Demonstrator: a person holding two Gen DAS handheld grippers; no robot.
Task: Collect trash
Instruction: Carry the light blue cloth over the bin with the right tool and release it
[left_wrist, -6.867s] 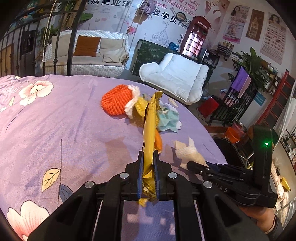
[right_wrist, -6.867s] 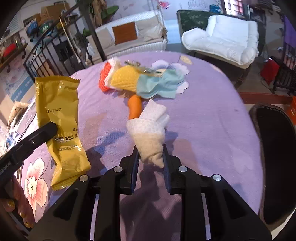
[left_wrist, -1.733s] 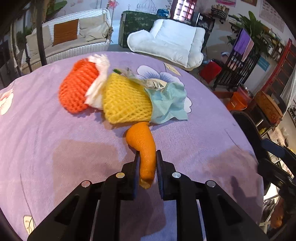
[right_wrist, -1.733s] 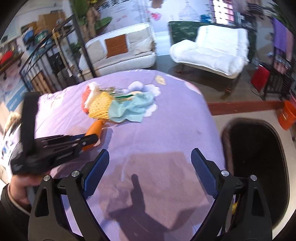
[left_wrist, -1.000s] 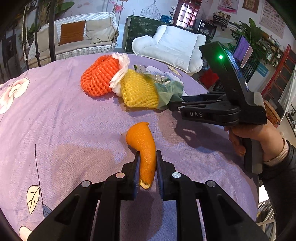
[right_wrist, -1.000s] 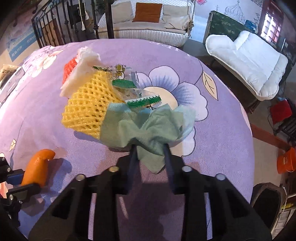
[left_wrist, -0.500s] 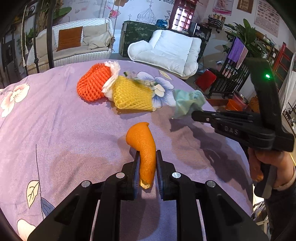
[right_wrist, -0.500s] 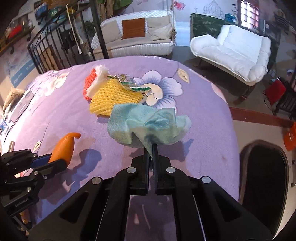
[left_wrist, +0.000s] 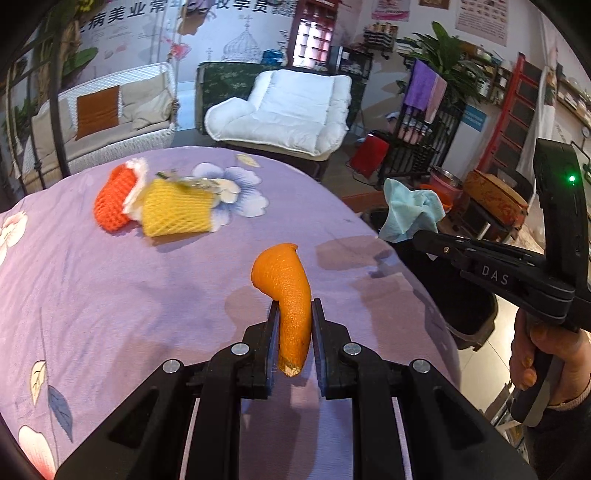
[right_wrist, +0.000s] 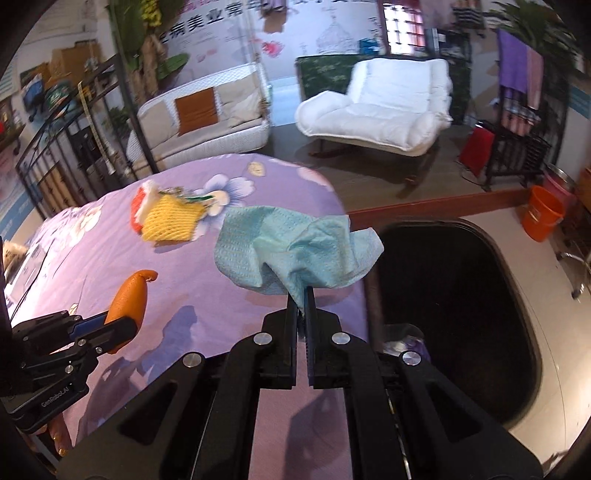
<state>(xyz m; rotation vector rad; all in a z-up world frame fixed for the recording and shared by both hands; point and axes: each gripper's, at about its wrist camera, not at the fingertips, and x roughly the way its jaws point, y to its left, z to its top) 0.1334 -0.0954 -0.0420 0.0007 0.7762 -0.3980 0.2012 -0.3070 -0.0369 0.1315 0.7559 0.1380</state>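
Looking along the left hand-held gripper (left_wrist: 294, 332) in the left wrist view, we see its jaws clamped on a curved strip of orange peel (left_wrist: 286, 291), whose long axis runs straight ahead between the pads, curled tip away from us. Below it lies the purple floral-cloth surface (left_wrist: 129, 295). Far left on that cloth rest an orange foam net sleeve (left_wrist: 112, 203) and a yellow foam net sleeve (left_wrist: 173, 212), touching each other. To the right, the right hand-held gripper (left_wrist: 419, 236) carries a crumpled teal paper towel (left_wrist: 410, 210) out past the cloth's edge, above the black bin (left_wrist: 469, 317).

In the right wrist view, we see the right hand-held gripper (right_wrist: 304, 295) with its jaws fully pinched on the teal towel (right_wrist: 295, 251). The black bin (right_wrist: 454, 295) opens just right of and below the towel, beside the cloth edge. We judge the right hand to be the nearer to the bin; its release needs a short carry rightward. The peel (right_wrist: 131, 291), held low at the left, is well apart from the bin.
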